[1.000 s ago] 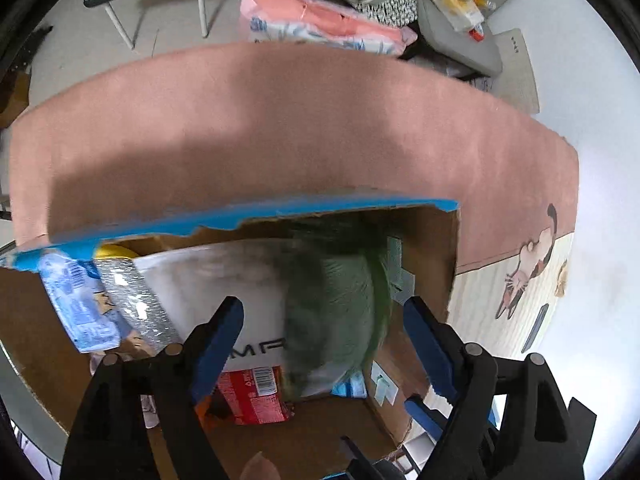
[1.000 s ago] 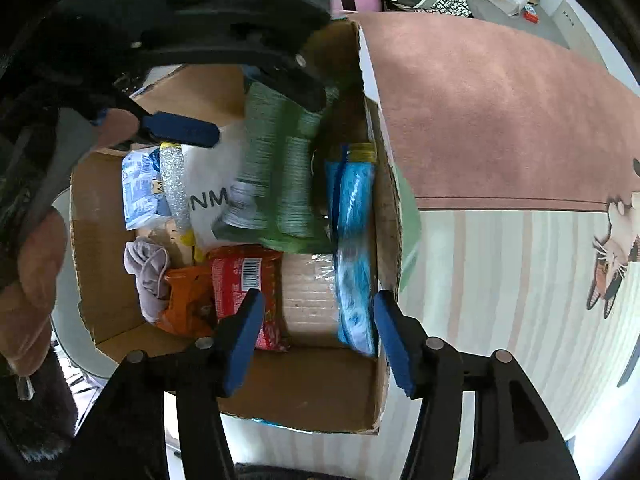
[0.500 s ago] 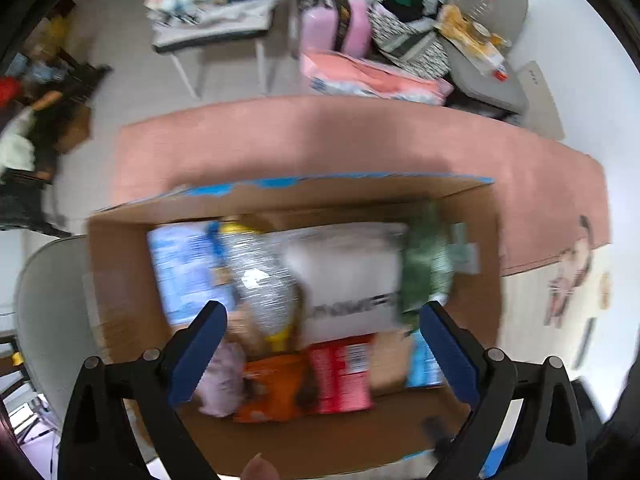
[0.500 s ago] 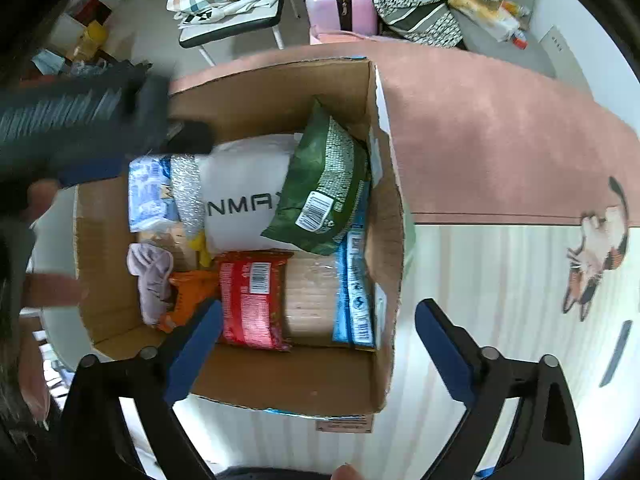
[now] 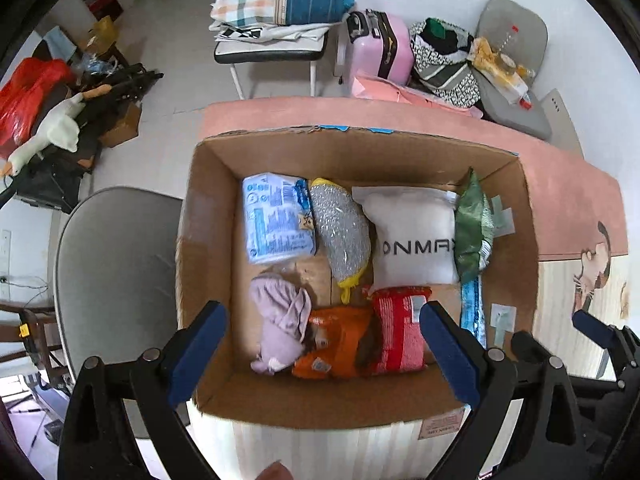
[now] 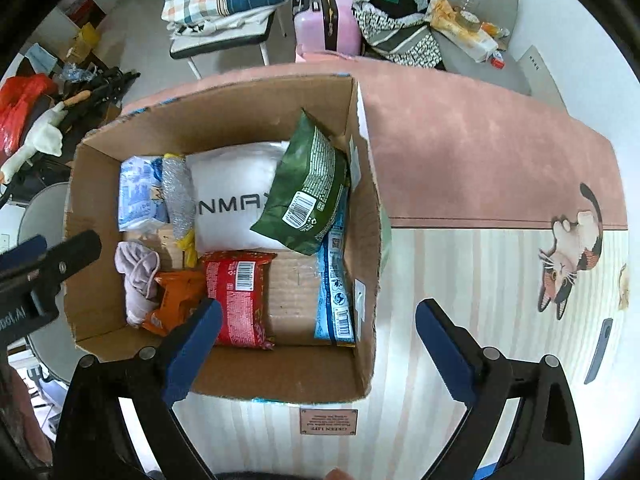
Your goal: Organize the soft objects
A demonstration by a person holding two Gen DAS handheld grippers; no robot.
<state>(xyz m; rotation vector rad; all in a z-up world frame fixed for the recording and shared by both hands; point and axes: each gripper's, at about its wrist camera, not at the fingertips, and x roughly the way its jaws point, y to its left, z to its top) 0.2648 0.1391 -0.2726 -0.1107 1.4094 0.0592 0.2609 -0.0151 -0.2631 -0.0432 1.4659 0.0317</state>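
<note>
The left gripper (image 5: 324, 344) hangs high above the cardboard box (image 5: 208, 240), its blue fingers spread wide with nothing between them. A second ago it was down inside the box with the green packet between its fingers; it has since let go and risen clear, so that item counts as placed.

Reading the box from left to right in the left wrist view: a blue-and-white tissue pack (image 5: 278, 218) lies at about 10 o'clock, with a lilac cloth (image 5: 280, 322) below it at 8 o'clock. Next come the silver scrubber (image 5: 340, 232), then an orange pouch (image 5: 336, 342) and a red packet (image 5: 398, 328) along the near wall at 6 o'clock. The white pillow (image 5: 414, 240) fills the middle right. The green packet (image 6: 310, 190) now leans at 2 o'clock against the right wall, partly on the pillow and over a blue packet (image 6: 334, 280) standing on edge.

The right gripper (image 6: 318, 346) hovers over the box's near right corner, fingers likewise wide apart and empty.

The mat (image 6: 480, 140) to the right shows no loose soft items, so the sorting looks close to finished.
</note>
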